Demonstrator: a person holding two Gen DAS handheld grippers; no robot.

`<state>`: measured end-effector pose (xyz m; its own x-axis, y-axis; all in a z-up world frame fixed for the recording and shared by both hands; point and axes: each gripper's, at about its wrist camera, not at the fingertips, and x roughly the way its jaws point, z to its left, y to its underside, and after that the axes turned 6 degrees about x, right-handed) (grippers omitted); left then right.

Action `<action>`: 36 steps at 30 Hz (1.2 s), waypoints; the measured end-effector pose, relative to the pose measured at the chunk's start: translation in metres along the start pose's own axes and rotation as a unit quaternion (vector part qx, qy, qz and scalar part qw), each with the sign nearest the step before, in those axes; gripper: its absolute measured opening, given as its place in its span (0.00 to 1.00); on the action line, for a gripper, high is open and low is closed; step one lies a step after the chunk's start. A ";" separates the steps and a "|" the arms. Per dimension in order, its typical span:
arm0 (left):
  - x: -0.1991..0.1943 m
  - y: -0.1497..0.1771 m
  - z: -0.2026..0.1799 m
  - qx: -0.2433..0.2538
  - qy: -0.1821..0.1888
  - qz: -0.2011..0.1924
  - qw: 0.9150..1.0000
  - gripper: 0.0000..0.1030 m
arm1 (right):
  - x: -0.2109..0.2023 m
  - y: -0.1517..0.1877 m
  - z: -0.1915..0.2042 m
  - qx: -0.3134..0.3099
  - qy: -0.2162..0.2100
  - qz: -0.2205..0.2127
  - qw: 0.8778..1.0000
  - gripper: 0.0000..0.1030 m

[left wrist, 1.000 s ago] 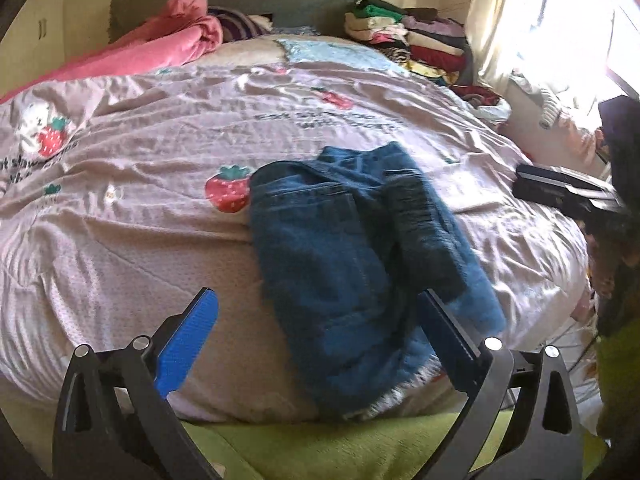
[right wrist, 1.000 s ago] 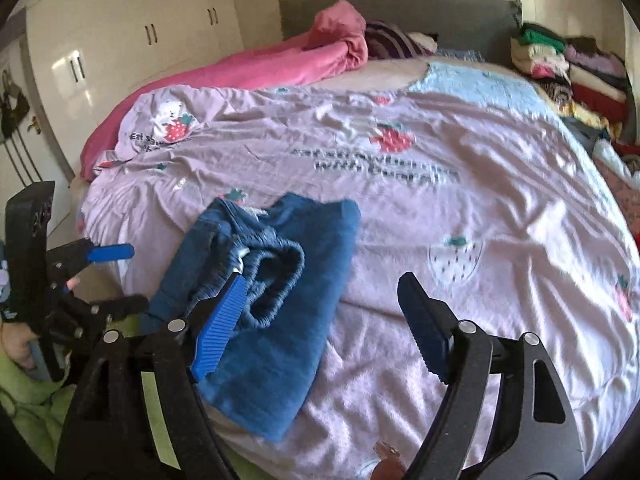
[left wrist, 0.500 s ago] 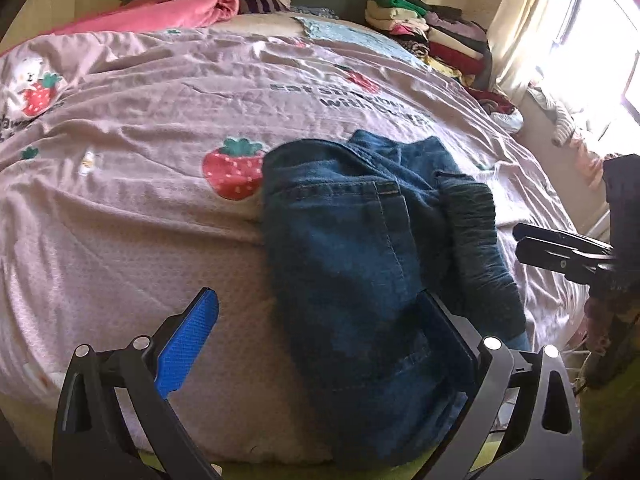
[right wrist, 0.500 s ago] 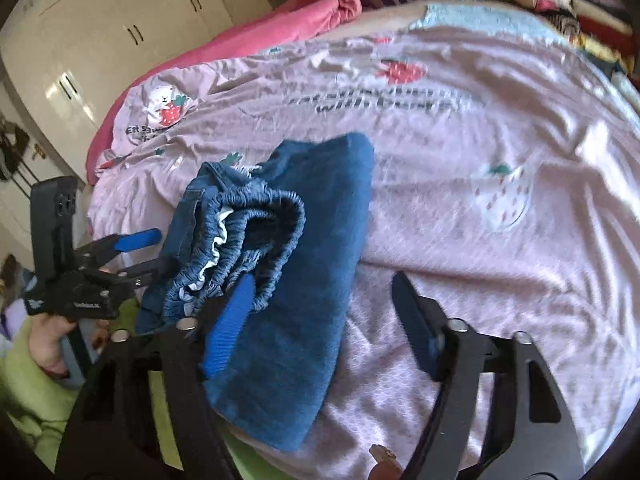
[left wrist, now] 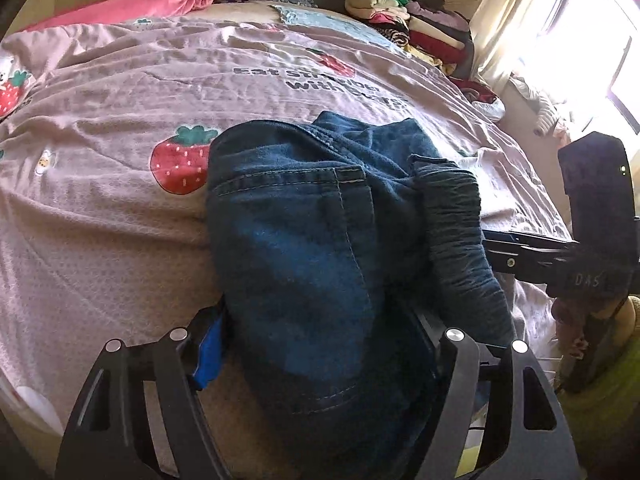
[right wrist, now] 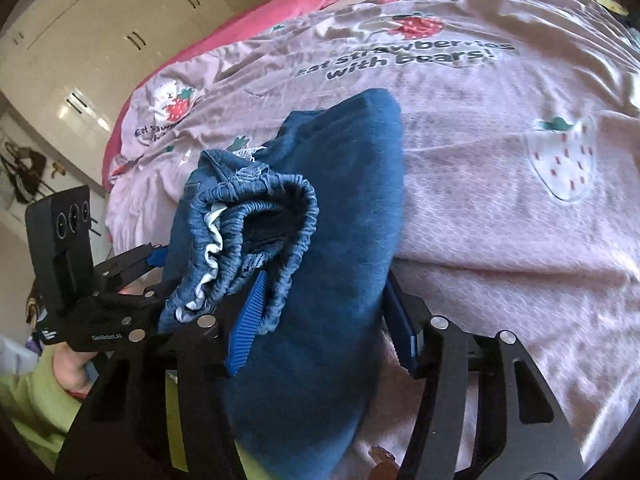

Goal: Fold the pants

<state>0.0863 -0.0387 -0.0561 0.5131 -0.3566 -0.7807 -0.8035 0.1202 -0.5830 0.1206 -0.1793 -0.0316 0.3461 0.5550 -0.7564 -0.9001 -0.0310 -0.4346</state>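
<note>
Folded blue jeans (left wrist: 304,240) lie at the near edge of a bed covered in pink strawberry-print bedding (left wrist: 120,220). My left gripper (left wrist: 316,316) straddles the pocket end; its jaws are closing, the blue pad (left wrist: 208,344) touches the denim's left edge and cloth covers the other finger. In the right wrist view the jeans (right wrist: 340,200) show their elastic waistband (right wrist: 256,216). My right gripper (right wrist: 326,300) is closing on that end, with denim filling the gap between its pads. Each gripper shows in the other's view: the right gripper (left wrist: 520,248) and the left gripper (right wrist: 132,260).
A pink blanket (left wrist: 152,0) is bunched at the headboard. Folded clothes (left wrist: 404,16) are stacked at the far right by a bright window. White wardrobe doors (right wrist: 100,40) stand left of the bed. A green sleeve (right wrist: 24,400) holds the left gripper.
Both grippers came down onto the jeans from opposite ends and their jaws narrowed. The denim now fills each gap where the jaws earlier stood wide around it.
</note>
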 end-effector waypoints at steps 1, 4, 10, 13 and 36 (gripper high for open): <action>0.001 -0.001 0.000 -0.001 0.000 -0.001 1.000 0.70 | 0.002 -0.001 0.000 -0.002 0.000 0.000 1.000 0.48; 0.003 -0.002 -0.002 0.001 -0.002 -0.003 1.000 0.72 | 0.007 -0.002 0.004 -0.015 -0.001 0.000 1.000 0.48; -0.005 -0.003 -0.006 -0.003 0.017 -0.024 1.000 0.61 | 0.003 0.002 0.019 -0.054 -0.007 -0.010 0.998 0.24; -0.015 -0.005 -0.016 0.016 0.014 -0.033 0.999 0.58 | -0.001 0.004 0.033 -0.081 0.004 -0.019 0.997 0.19; -0.061 -0.040 -0.006 0.012 0.001 -0.085 0.996 0.56 | -0.027 -0.031 0.078 -0.143 -0.001 -0.066 0.987 0.18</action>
<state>0.0852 -0.0277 0.0161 0.6407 -0.3751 -0.6699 -0.6976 0.0800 -0.7120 0.1183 -0.1283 0.0406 0.4549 0.5712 -0.6832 -0.7351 -0.1922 -0.6502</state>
